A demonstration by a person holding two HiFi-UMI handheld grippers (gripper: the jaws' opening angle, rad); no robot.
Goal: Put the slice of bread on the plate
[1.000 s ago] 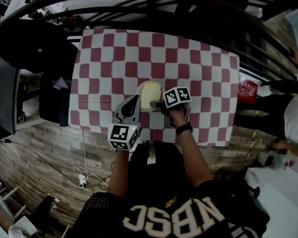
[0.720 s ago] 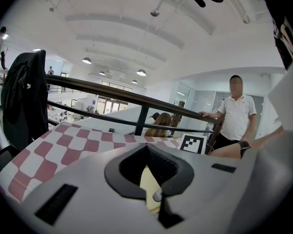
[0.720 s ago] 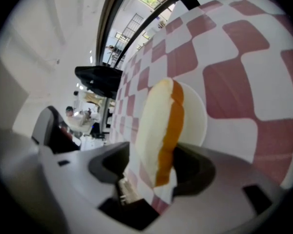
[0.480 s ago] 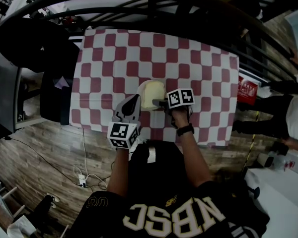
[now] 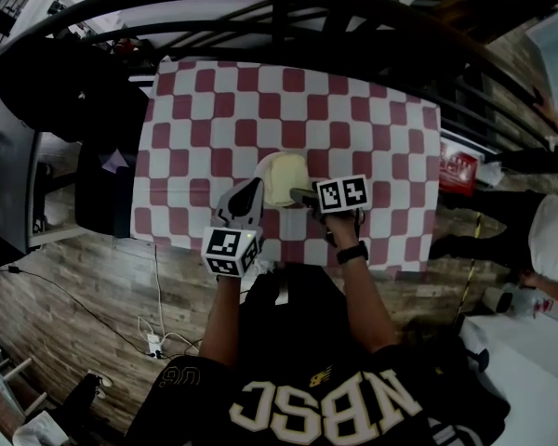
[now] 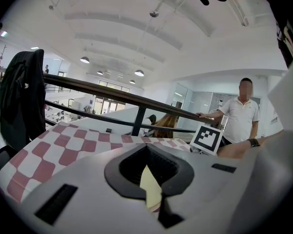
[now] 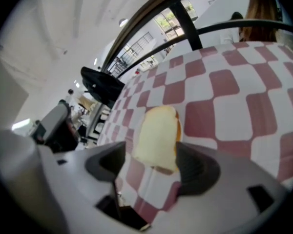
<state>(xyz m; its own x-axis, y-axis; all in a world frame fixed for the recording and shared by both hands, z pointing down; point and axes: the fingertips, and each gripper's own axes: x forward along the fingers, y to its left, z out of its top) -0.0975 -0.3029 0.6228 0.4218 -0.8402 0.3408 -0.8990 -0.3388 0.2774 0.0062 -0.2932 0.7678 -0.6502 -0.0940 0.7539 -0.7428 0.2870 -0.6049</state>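
Observation:
The pale slice of bread [image 5: 281, 177] lies flat on the red-and-white checked tablecloth [image 5: 372, 110], near the table's front edge. I cannot make out a plate under it. My right gripper [image 5: 300, 196] sits just right of the slice, and its jaws are opening. In the right gripper view the bread [image 7: 156, 135] lies ahead of the right gripper [image 7: 151, 165], clear of both pads. My left gripper [image 5: 245, 200] rests at the slice's left, shut and empty. In the left gripper view the left gripper [image 6: 147, 148] has its tips together, with a pale sliver showing through the hollow behind them.
A black railing [image 5: 288, 12] curves along the table's far side. A dark jacket [image 5: 65, 82] hangs over a chair at the left. A red bag [image 5: 458, 170] stands off the table's right side. A person in a white shirt [image 6: 241, 113] leans on the railing.
The right gripper has opened off the bread and drawn back toward the right and the near edge. The slice stays where it lay. The left gripper has not moved.

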